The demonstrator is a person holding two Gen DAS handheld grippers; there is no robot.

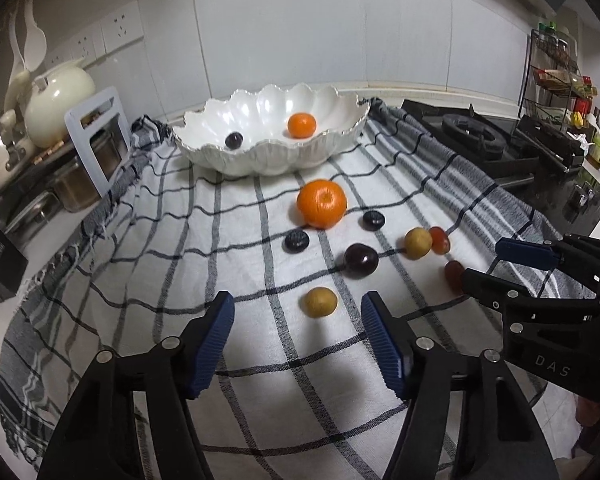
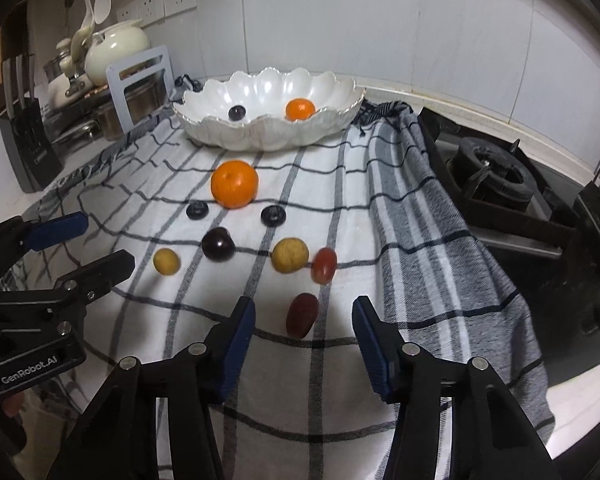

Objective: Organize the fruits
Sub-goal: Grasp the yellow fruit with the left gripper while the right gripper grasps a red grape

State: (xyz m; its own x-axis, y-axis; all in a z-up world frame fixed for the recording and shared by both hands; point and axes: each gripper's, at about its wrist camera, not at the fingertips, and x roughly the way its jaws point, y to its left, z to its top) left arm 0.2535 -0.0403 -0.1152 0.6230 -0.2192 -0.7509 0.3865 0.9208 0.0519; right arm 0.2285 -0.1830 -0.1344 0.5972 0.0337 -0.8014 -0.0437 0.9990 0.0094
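Note:
A white scalloped bowl (image 1: 220,156) (image 2: 216,136) at the back of the checked cloth (image 1: 140,280) holds a small orange (image 1: 301,125) and a dark grape (image 1: 233,140). On the cloth lie a big orange (image 1: 322,203) (image 2: 234,183), several dark fruits such as a plum (image 1: 361,260) (image 2: 218,243), two yellow-brown fruits (image 1: 320,302) (image 1: 417,243), and two red grapes (image 2: 302,315) (image 2: 324,265). My left gripper (image 1: 298,310) is open, just short of the near yellow fruit. My right gripper (image 2: 303,318) is open around the near red grape.
A gas hob (image 1: 472,132) (image 2: 496,176) borders the cloth on the right, with a spice rack (image 1: 556,72) behind. On the left stand a cream teapot (image 1: 56,100), metal containers (image 1: 72,188), a grey stand (image 2: 140,84) and a knife block (image 2: 28,136).

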